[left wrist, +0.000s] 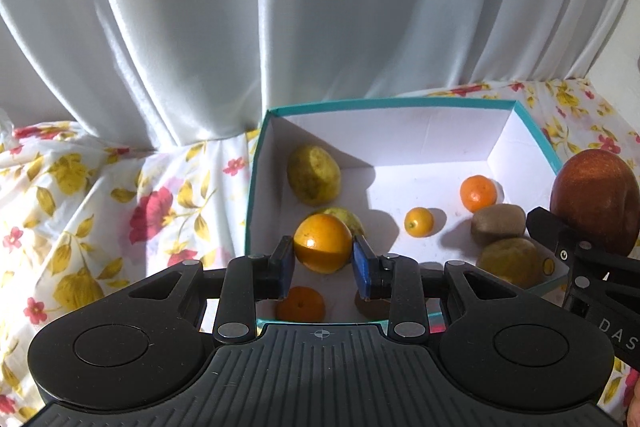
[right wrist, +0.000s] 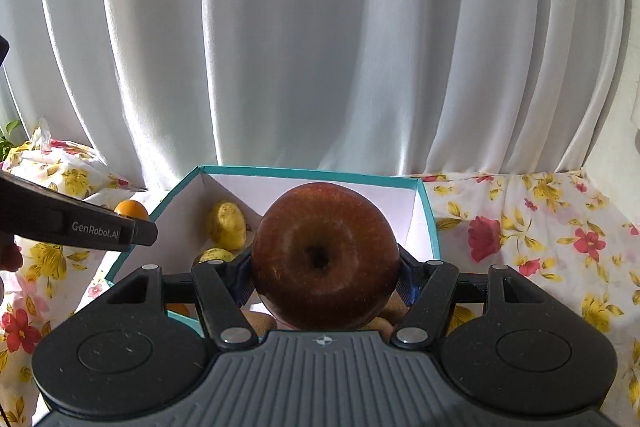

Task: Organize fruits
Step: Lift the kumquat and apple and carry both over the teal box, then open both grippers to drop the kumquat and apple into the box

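Note:
My left gripper (left wrist: 323, 259) is shut on an orange (left wrist: 322, 243) and holds it over the near left part of a teal box (left wrist: 396, 105) with a white inside. My right gripper (right wrist: 325, 273) is shut on a large red apple (right wrist: 325, 255), held above the box's right side; the apple also shows in the left wrist view (left wrist: 592, 199). Inside the box lie a yellow-green fruit (left wrist: 314, 175), a tangerine (left wrist: 478, 191), a small kumquat (left wrist: 419, 222), a kiwi (left wrist: 498, 223) and another tangerine (left wrist: 300, 303).
The box (right wrist: 312, 171) stands on a floral cloth (left wrist: 80, 211) in front of a white curtain (left wrist: 280, 7). Another yellowish fruit (left wrist: 510, 261) lies in the box's near right part. The left gripper's arm (right wrist: 72, 223) crosses the left side of the right wrist view.

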Demonstrator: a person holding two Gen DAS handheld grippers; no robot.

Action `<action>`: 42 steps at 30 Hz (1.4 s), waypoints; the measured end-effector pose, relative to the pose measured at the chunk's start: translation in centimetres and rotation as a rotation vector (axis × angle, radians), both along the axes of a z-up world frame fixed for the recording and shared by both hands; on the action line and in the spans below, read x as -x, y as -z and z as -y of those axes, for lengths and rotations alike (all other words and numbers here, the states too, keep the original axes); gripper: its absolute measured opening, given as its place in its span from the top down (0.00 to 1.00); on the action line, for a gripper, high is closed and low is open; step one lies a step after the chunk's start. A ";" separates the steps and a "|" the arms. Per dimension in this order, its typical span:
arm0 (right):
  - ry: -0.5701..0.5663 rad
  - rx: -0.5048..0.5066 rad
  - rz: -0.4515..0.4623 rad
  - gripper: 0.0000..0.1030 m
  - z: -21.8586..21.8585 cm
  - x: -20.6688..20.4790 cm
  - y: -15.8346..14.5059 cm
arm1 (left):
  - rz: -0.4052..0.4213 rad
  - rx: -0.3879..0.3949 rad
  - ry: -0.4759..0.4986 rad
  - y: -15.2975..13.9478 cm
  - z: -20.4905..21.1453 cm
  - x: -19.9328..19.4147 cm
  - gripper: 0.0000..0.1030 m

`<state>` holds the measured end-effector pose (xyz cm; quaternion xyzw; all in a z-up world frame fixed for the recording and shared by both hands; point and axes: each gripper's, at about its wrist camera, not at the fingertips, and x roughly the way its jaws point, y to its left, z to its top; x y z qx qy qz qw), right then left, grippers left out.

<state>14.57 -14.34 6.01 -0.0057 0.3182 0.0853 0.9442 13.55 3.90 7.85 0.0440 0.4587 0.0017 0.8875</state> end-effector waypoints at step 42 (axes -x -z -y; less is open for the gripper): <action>0.098 0.073 -0.127 0.00 -1.6 0.7 3.4 | -0.030 0.013 0.019 2.6 -1.3 2.0 0.21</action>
